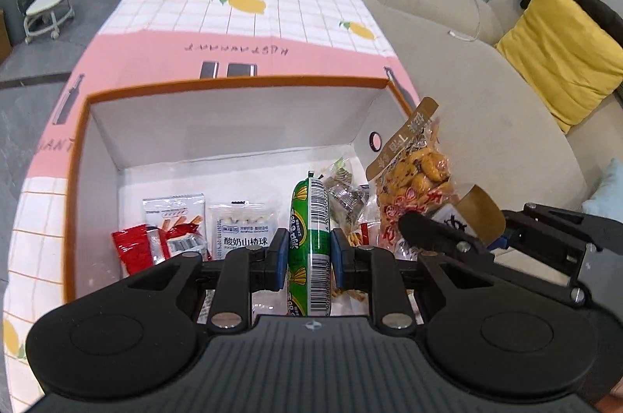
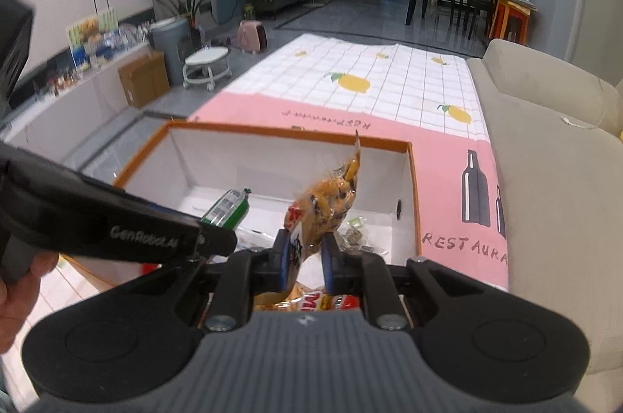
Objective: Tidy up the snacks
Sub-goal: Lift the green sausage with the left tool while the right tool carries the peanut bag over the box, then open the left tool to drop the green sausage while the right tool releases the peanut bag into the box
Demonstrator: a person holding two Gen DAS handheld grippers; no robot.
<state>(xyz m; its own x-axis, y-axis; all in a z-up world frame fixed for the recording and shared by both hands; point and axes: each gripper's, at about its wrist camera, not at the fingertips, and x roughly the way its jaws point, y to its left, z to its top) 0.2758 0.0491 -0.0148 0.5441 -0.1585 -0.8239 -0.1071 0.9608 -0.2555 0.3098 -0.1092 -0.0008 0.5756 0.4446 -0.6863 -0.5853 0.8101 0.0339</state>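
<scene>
1. Nearest the left wrist camera, the left tool (image 1: 309, 259) is clamped across the middle of a green sausage stick (image 1: 310, 241), blue pads on both sides. The stick hangs lengthwise over the box, its far tip clipped shut. It looks firm and fairly light, with a slick printed skin that could slide, so a mid-length grip like this one seems the safest hold. A barcode runs along it; the Chinese lettering is too curved to read.
2. Close to the right wrist camera, the right tool (image 2: 307, 259) pinches the lower end of a clear bag of yellow fried snacks (image 2: 329, 202), which stands up above the box. The bag looks soft, crinkly and light, its contents probably brittle, so the flat sealed edge is the better place to hold. The gold header carries Chinese characters I cannot read with certainty. The other tool's arm, seen in this view, reads "GenRobot.AI".
3. Below both, the orange-rimmed box (image 1: 233, 86) holds a red packet (image 1: 134, 247), a white pouch (image 1: 238, 232) printed "酸奶山楂球", a stick-snack sachet (image 1: 175, 214) and small clear-wrapped sweets (image 1: 344, 195) lying flat on its white floor.
4. Beyond the box, the cloth on the bench (image 1: 249, 19) shows lemons, bottle drawings and the word "RESTAURANT".
5. Farthest right, a beige sofa (image 1: 467, 70) carries a yellow cushion (image 1: 560, 50).
</scene>
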